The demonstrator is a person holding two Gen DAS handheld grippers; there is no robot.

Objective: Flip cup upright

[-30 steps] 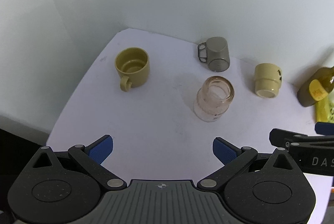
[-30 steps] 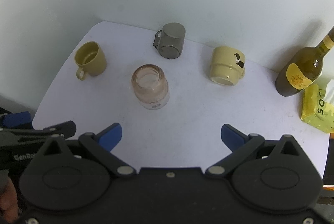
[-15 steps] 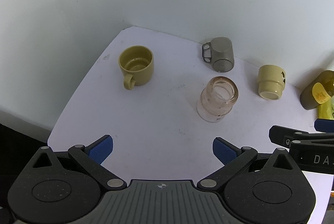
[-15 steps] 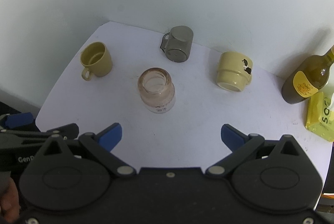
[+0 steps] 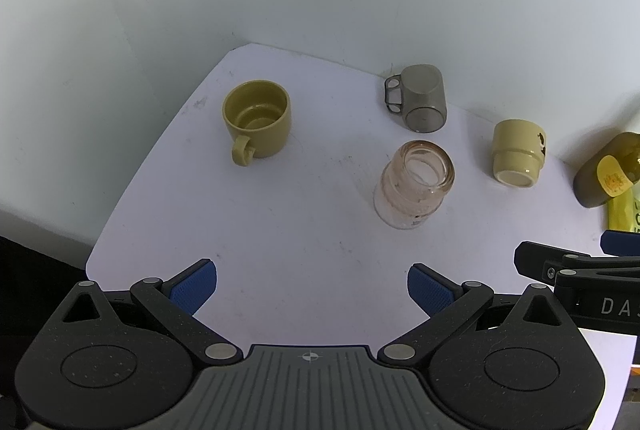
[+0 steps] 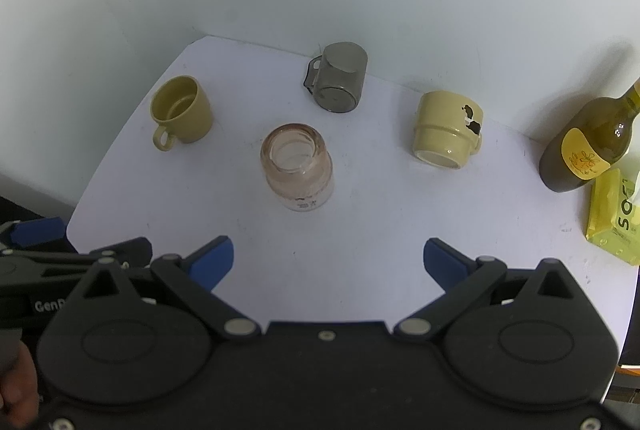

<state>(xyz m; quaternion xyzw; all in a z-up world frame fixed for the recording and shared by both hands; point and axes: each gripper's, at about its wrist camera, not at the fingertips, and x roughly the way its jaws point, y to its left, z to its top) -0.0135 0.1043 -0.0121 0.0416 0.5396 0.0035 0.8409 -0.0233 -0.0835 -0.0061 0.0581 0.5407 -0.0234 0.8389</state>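
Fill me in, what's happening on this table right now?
Nothing is gripped yet. The left gripper and right gripper both hang open over the white table. The olive mug and glass jar stand upright; the grey cup and cream mug are mouth-down, untouched.

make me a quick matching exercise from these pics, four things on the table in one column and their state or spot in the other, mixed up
Things
1. olive mug
2. grey mug
3. clear glass jar
4. green bottle

States or places
a. upside down at the back, near the wall
b. far right, yellow label
c. upright, mouth open upward, far left
d. middle of the table, pinkish tint

Pairs: 1-c, 2-a, 3-d, 4-b
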